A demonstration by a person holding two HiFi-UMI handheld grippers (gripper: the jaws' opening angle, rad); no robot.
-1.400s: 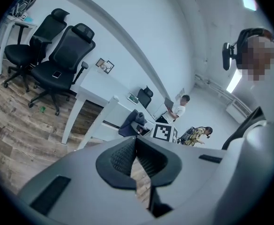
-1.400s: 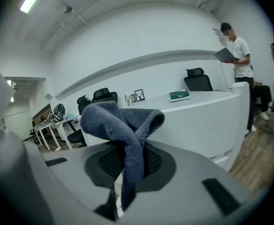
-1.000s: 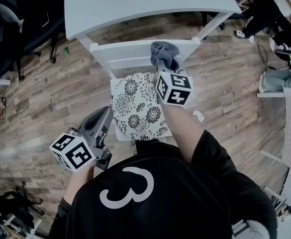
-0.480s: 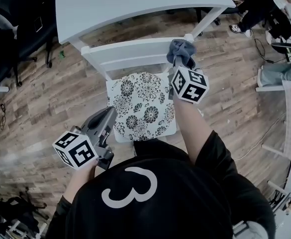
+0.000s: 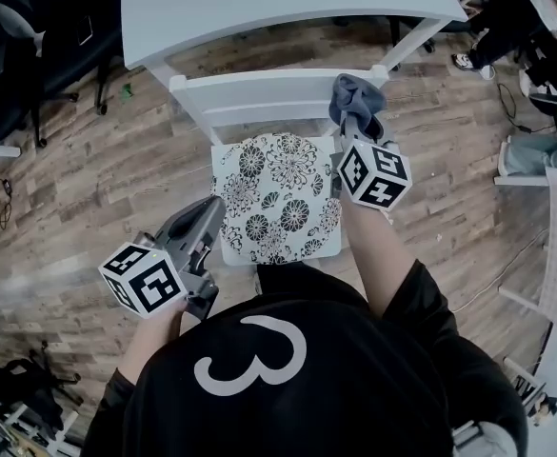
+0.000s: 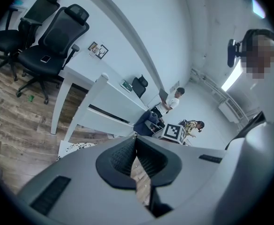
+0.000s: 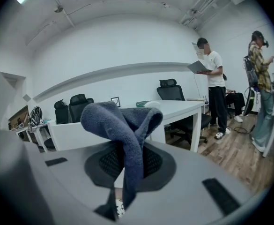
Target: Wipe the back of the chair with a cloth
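My left gripper (image 5: pixel 209 212) hangs beside the seat (image 5: pixel 278 198), jaws nearly together on nothing. My right gripper (image 5: pixel 356 120) pinches the cloth (image 5: pixel 354 95) at the right end of the chair back (image 5: pixel 259 93). Only a thin fold is clamped, so dragging could pull it free, and the table (image 5: pixel 278 3) close behind crowds the far side.
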